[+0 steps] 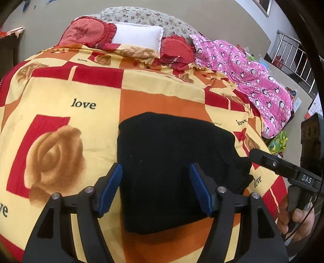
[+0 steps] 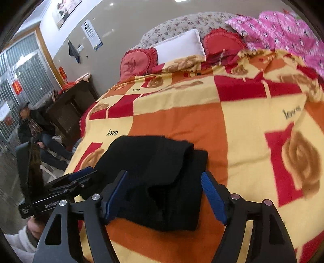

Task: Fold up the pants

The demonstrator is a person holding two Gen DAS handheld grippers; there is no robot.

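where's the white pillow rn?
The white pillow lies at the bed's head, far end in both wrist views, between two red heart cushions, against the floral headboard.

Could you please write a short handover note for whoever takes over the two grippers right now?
Left gripper: open, holding nothing, just above the near part of the pants.
Right gripper: open, holding nothing, also above the pants' near edge.
Pants: black, lying as a compact folded bundle on the patterned blanket. A top flap sits slightly askew in the right wrist view.
Done: the folding seems mostly finished.
Left: perhaps square up the loose flap, then withdraw.
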